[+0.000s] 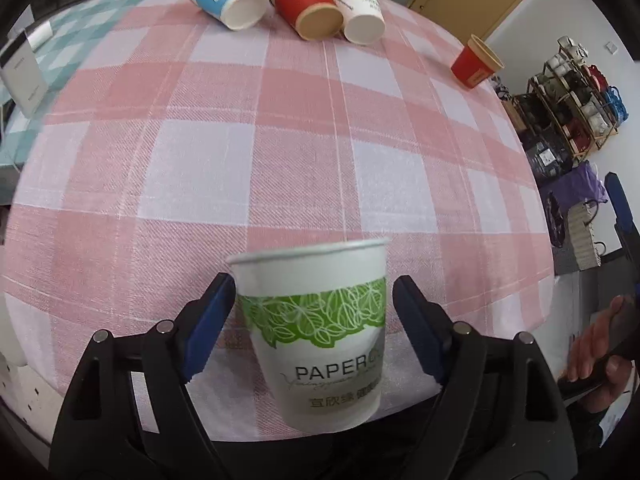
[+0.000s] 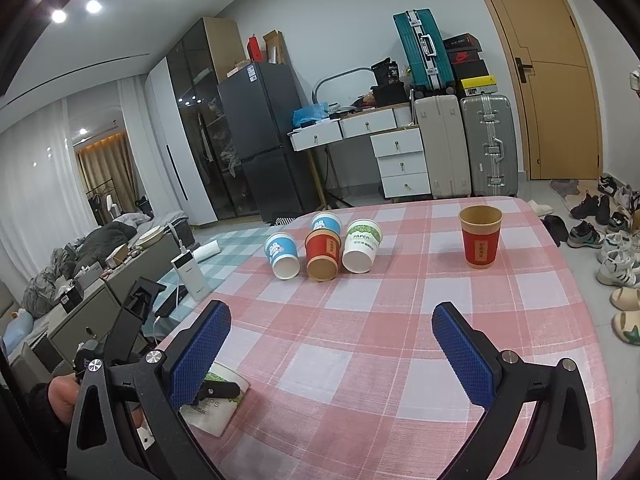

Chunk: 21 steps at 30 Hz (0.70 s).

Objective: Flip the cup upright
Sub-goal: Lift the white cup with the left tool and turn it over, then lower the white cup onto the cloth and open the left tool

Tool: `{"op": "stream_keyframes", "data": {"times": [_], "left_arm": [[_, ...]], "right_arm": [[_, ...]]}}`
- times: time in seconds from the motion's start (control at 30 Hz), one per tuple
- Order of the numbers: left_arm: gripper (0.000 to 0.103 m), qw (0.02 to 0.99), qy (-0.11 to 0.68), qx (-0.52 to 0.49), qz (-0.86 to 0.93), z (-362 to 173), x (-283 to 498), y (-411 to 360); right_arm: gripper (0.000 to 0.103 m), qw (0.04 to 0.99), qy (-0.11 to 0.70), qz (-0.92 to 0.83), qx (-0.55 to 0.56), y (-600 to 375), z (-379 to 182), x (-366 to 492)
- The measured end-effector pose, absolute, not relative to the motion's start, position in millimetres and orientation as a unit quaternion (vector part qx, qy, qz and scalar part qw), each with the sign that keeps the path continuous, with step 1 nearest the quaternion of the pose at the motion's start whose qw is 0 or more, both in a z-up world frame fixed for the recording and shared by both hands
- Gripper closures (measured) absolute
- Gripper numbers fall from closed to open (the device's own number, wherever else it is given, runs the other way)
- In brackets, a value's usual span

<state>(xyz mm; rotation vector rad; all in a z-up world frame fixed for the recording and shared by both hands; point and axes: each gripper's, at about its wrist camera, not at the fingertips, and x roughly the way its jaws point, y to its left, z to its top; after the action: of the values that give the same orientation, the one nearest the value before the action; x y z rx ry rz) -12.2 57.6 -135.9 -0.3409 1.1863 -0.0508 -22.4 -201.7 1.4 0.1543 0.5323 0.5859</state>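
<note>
A white paper cup with a green leaf band [image 1: 320,336] stands upright on the pink checked tablecloth [image 1: 280,140], rim up, between the fingers of my left gripper [image 1: 314,320]. The left jaws stand apart on either side of the cup, with a gap on the right side. The same cup shows in the right wrist view [image 2: 218,400], partly hidden behind my right gripper's left finger. My right gripper [image 2: 332,344] is open and empty above the near part of the table.
Several cups lie on their sides at the far end: a blue one [image 2: 282,256], a red one [image 2: 322,256], a white and green one [image 2: 360,246]. A red cup [image 2: 480,236] stands upright at the far right. The table's right edge drops to shoes [image 2: 616,264].
</note>
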Motion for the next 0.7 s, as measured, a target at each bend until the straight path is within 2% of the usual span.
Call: {"op": "stream_keyframes", "data": {"times": [0.17,0.3,0.47,0.53,0.7], "left_arm": [[0.023,0.836,0.524,-0.159,-0.015,-114.9,-17.0,63.0],[0.023,0.874,0.468,-0.132,-0.003,-74.6,-29.6,63.0],[0.014,0.922,0.374,-0.094,0.038,-17.3,-55.5,65.6],[0.001,0.933,0.347,-0.081,0.054,-1.9,-66.6,65.2],[0.001,0.939,0.332,-0.063,0.063,14.1,-88.5,60.0]], "right_arm": [[0.0,0.919,0.253,0.293,0.07,-196.9,8.2,-27.7],[0.0,0.916,0.254,0.303,0.071,-191.8,13.1,-30.6],[0.0,0.905,0.261,0.328,0.074,-178.8,16.7,-38.6],[0.0,0.898,0.267,0.34,0.079,-172.5,17.2,-43.0],[0.0,0.887,0.271,0.363,0.09,-157.0,18.9,-56.8]]}}
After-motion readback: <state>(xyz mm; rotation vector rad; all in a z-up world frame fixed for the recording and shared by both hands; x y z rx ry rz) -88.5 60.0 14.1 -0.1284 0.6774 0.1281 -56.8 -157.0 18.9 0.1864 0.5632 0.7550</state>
